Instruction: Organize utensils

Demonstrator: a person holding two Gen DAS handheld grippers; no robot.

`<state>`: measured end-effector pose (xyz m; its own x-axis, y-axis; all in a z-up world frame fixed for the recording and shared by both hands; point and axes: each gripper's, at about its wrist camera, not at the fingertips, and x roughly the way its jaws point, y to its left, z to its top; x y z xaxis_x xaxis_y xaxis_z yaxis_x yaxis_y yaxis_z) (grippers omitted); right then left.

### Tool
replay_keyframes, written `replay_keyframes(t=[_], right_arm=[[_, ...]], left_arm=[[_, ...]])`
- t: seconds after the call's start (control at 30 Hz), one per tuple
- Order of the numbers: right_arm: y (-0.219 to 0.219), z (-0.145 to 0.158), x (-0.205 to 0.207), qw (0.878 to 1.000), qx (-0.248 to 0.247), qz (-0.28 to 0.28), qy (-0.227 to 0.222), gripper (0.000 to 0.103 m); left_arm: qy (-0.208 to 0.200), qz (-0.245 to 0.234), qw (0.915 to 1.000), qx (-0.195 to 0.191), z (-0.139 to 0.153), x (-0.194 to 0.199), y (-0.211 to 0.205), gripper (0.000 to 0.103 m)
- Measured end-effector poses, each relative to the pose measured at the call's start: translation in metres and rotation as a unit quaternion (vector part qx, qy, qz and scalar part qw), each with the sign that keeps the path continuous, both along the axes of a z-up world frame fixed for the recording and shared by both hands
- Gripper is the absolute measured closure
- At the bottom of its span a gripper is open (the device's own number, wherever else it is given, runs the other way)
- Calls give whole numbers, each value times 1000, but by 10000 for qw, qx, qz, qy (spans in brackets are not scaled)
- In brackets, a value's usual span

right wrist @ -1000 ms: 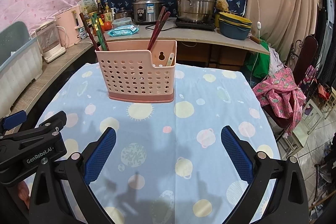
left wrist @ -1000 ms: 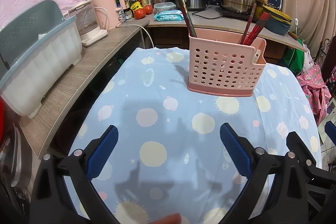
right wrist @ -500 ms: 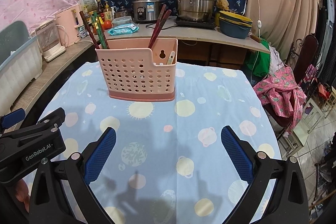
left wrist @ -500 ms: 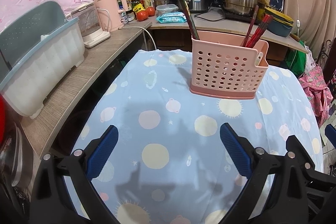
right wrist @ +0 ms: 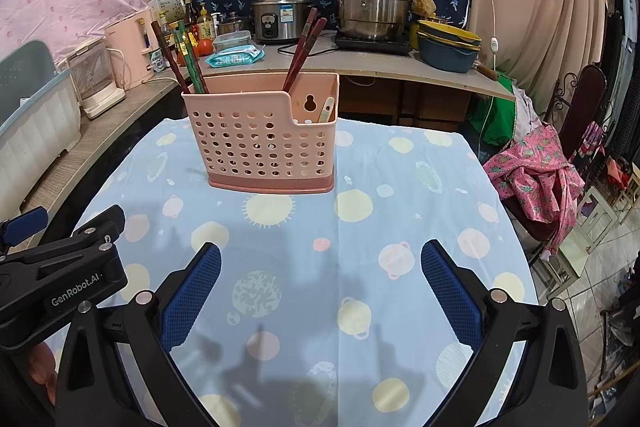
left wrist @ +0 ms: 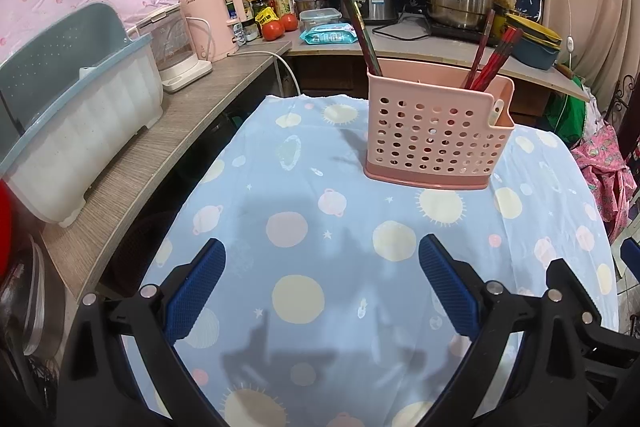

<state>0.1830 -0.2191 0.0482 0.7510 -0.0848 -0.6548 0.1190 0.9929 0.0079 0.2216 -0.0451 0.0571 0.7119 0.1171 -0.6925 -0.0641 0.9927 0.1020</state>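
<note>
A pink perforated utensil holder (left wrist: 436,135) (right wrist: 266,143) stands upright on the far half of the table. Dark chopsticks (left wrist: 362,35) (right wrist: 168,59) and green ones (right wrist: 191,61) lean out of its left end. Red-brown chopsticks (left wrist: 494,59) (right wrist: 304,49) rise from the right part. A pale spoon handle (left wrist: 497,109) (right wrist: 326,109) pokes from the low right compartment. My left gripper (left wrist: 322,281) hangs open over the cloth, well short of the holder, nothing between its blue pads. My right gripper (right wrist: 320,283) is also open and empty. The left gripper's black body (right wrist: 60,271) shows at the right wrist view's left edge.
A blue tablecloth with planets (left wrist: 320,227) covers the table. A wooden counter on the left carries a grey-and-white dish bin (left wrist: 76,115) and a pink kettle (left wrist: 212,23). The back counter holds a rice cooker (right wrist: 282,13), steel pots (right wrist: 372,1) and stacked bowls (right wrist: 448,47). Pink cloth (right wrist: 536,167) drapes a chair at right.
Both grippers have drawn back a little from the holder and tilted slightly, so it sits a bit lower and farther in view. Both stay open and empty.
</note>
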Motion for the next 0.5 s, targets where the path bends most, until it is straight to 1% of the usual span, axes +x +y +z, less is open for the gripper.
replay_keyframes(t=[0.5], right_arm=[[3,-1,0,10000,19,-11,-23,6]], left_arm=[[-22,7,10000,13,-1,-1,0,10]])
